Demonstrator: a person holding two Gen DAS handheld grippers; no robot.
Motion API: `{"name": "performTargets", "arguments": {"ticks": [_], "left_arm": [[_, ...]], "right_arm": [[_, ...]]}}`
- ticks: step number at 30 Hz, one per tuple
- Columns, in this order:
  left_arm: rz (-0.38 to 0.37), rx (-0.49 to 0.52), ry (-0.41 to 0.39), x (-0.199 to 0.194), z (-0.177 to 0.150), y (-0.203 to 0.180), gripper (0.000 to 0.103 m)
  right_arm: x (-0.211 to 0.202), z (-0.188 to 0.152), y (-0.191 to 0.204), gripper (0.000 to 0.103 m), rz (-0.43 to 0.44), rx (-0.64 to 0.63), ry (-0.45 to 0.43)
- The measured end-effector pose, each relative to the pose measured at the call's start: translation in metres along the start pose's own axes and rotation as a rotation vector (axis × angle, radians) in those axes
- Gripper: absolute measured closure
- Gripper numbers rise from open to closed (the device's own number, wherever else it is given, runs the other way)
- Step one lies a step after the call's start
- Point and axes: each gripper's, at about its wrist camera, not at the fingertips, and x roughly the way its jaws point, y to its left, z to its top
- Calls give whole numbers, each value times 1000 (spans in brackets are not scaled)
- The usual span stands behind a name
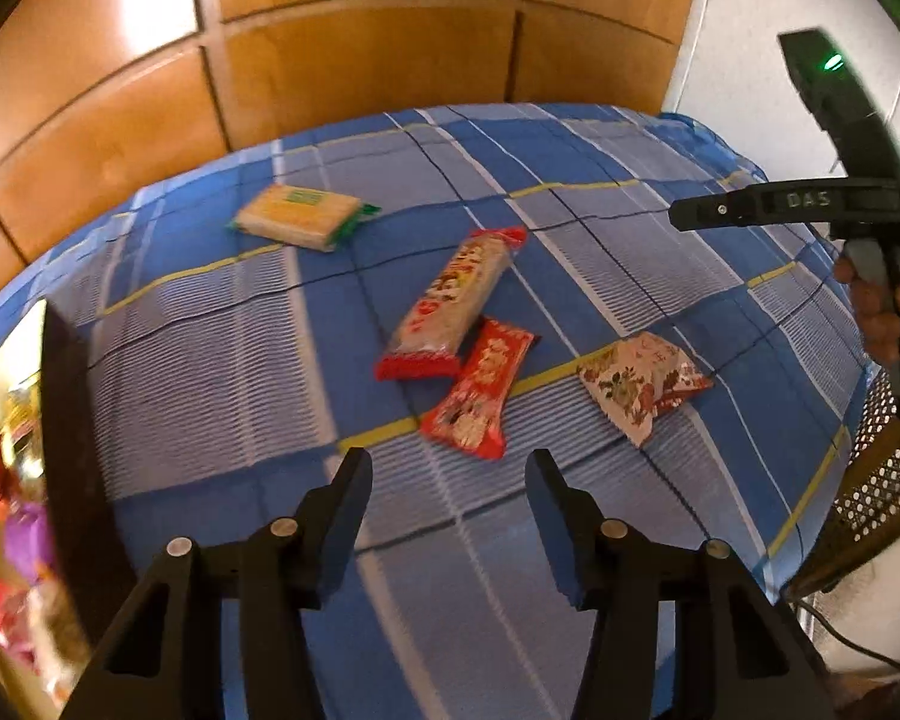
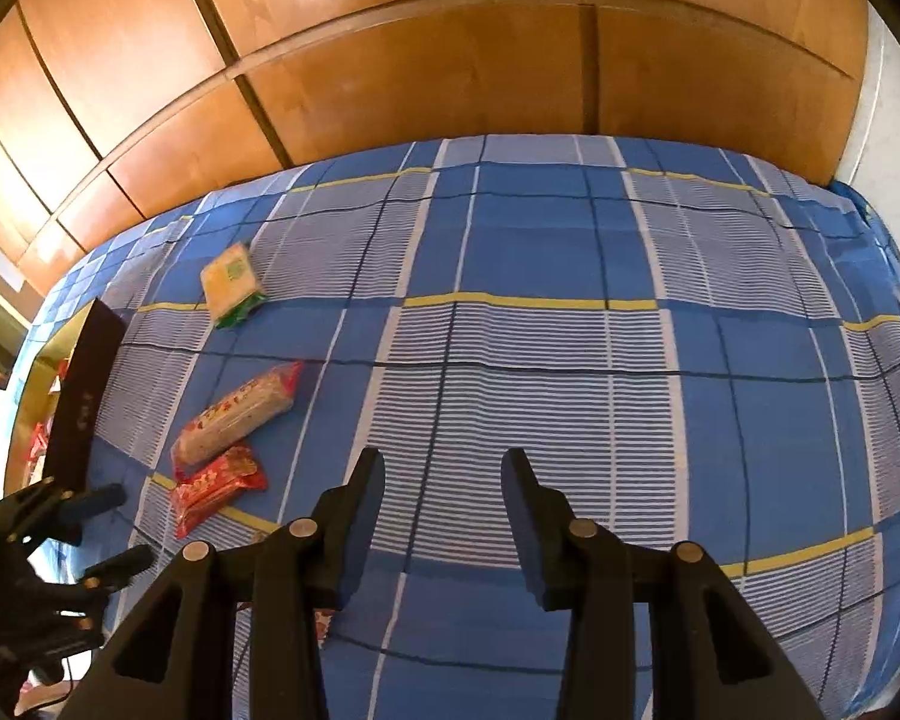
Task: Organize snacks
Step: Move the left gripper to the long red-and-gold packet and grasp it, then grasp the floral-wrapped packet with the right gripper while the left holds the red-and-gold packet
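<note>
Several snack packs lie on the blue checked cloth (image 1: pixel 198 372). In the left wrist view these are a yellow wafer pack with green ends (image 1: pixel 297 216), a long pale pack with red ends (image 1: pixel 450 306), a red pack (image 1: pixel 480 390) touching it, and a floral pack (image 1: pixel 642 384). My left gripper (image 1: pixel 450 480) hovers just short of the red pack, open with nothing between its fingers. My right gripper (image 2: pixel 444 468) is open over bare cloth, empty, with the red pack (image 2: pixel 219 489) and the pale pack (image 2: pixel 240 414) to its left. The left gripper (image 2: pixel 111 531) shows at lower left.
A box with a black wall (image 1: pixel 72 450) and gold inside holds several snacks at the left edge. A black mesh basket (image 1: pixel 870 480) stands at the right. A wooden panelled wall (image 2: pixel 426 72) rises behind the cloth. A hand (image 1: pixel 876 312) holds the right gripper's handle.
</note>
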Motion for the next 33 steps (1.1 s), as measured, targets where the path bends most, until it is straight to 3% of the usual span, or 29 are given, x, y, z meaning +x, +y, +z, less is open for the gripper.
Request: {"name": "performTargets", "arguments": {"ticks": [12, 15, 16, 23, 26, 28, 29, 30, 33], "left_arm": [[-4, 40, 49, 50, 33, -14, 50], [10, 17, 49, 57, 37, -18, 66], [8, 12, 47, 57, 37, -20, 80], [14, -47, 25, 34, 3, -19, 81], [27, -90, -1, 22, -18, -9, 81], [33, -123, -15, 16, -28, -3, 81], [33, -131, -20, 15, -30, -2, 81], [34, -133, -26, 14, -32, -2, 81], [48, -117, -38, 14, -34, -5, 81]], "right_arm": [[-3, 3, 8, 61, 41, -16, -5], [-4, 4, 6, 61, 35, -15, -7], [-4, 4, 5, 61, 28, -12, -9], [2, 2, 8, 61, 76, -34, 33], [3, -1, 23, 61, 168, -104, 61], [2, -6, 40, 57, 234, -185, 77], [2, -10, 48, 50, 254, -221, 88], [3, -14, 57, 43, 266, -263, 97], [5, -28, 79, 40, 269, -388, 124]]}}
